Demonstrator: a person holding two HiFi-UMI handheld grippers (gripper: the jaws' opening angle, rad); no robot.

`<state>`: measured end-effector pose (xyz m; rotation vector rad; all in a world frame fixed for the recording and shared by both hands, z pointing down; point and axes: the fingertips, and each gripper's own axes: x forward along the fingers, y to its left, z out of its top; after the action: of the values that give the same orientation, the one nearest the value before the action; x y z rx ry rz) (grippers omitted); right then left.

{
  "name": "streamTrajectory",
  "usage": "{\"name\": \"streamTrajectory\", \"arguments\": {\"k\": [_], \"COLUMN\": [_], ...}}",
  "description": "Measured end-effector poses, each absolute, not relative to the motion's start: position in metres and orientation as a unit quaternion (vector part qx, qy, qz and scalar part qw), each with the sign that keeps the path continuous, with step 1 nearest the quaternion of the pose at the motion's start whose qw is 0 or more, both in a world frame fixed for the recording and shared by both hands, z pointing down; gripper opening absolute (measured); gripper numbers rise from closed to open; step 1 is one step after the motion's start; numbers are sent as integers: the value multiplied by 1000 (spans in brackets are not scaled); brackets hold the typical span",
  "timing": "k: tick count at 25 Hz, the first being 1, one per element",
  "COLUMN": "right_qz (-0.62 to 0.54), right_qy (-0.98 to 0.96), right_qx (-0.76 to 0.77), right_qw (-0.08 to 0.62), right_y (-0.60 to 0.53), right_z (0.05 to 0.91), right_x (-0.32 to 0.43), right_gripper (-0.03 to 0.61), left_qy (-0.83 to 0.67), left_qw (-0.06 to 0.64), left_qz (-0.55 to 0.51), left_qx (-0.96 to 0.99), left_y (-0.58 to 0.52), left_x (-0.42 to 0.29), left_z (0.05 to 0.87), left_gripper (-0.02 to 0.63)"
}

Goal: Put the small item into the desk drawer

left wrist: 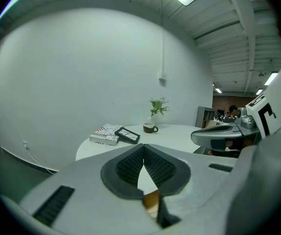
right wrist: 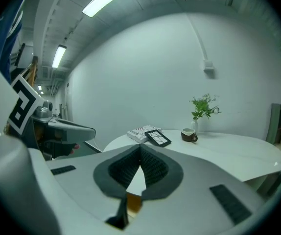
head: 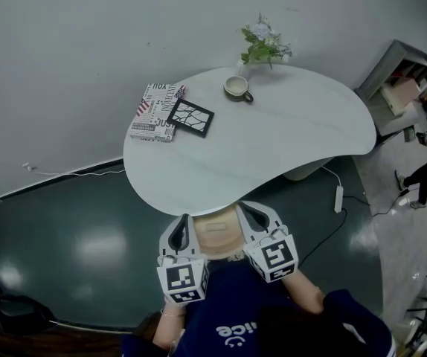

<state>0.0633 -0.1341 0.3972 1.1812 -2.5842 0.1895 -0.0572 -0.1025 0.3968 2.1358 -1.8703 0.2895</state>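
A pale wall [head: 87, 43] and a dark glossy floor [head: 65, 229] took up most of the head view. On the floor stood a white, kidney-shaped tabletop [head: 288, 151]. At the bottom of that view was the person's dark blue top [head: 243, 311], close to the tabletop's near edge.

The left tongs [left wrist: 143, 148] and right tongs [right wrist: 140, 147] sat side by side at that near edge and pointed toward the wall. Each had its marker cube nearest the person. The ribbed pads of the left tongs were together at the tips, with nothing between them. The right tongs were closed the same way, also on nothing.

Between the two tongs, just under the tabletop's near edge, was the tan wooden drawer [head: 217, 236], pulled out toward the person. A paler patch lay inside it, too blurred to tell whether it was the small item, and the item could not be made out anywhere else.

At the far left of the tabletop lay a printed book [head: 152, 114], with a black-framed picture [head: 191, 117] overlapping its right edge. Near the wall side stood a small plant [head: 264, 44], and just beside it a cup [head: 236, 88].
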Motion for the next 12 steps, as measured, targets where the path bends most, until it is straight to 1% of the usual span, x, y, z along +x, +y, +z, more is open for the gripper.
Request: {"name": "streamTrajectory", "arguments": {"k": [12], "right_qz": [61], "right_qy": [-901], "right_qx": [400], "right_qw": [156], "right_y": [-133], "right_z": [398], "right_x": [64], "right_gripper": [6], "left_qy": [-652], "left_qw": [144], "left_qz": [107], "left_qx": [737], "left_y": [-102], "left_x": [-54], "left_z": [397], "left_gripper": [5]}}
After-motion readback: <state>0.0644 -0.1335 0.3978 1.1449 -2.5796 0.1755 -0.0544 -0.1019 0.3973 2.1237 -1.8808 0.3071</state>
